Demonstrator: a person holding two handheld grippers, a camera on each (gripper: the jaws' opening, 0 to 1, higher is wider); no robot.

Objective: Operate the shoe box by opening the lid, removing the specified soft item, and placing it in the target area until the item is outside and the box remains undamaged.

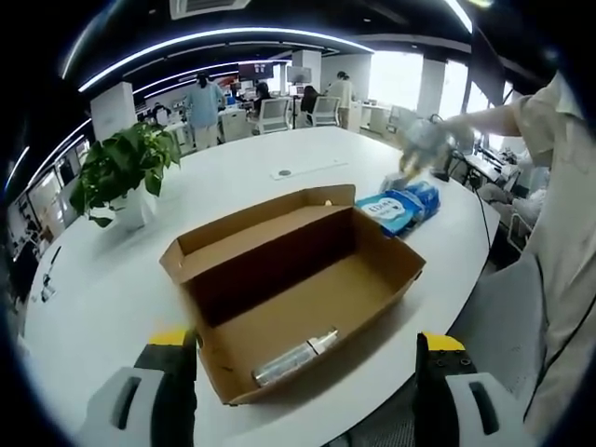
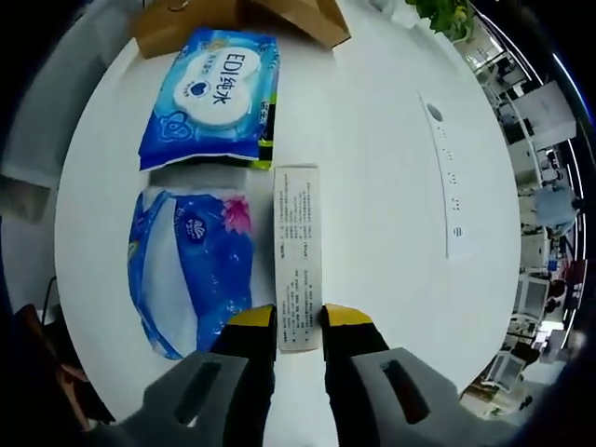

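Two soft packs lie on the white table [image 2: 391,186] beside the slim carton [image 2: 298,256]: wipes pack [image 2: 212,98] and tissue pack [image 2: 191,270], both outside the shoe box [image 1: 298,289], lid open. Right gripper [image 2: 298,321] is clamped on the carton's near end; carton rests flat. Best practice: release straight, w/o nudging the packs. Left gripper [image 1: 307,358] jaws spread wide, empty, near the box front. Inside: a silver tube [image 1: 296,357].
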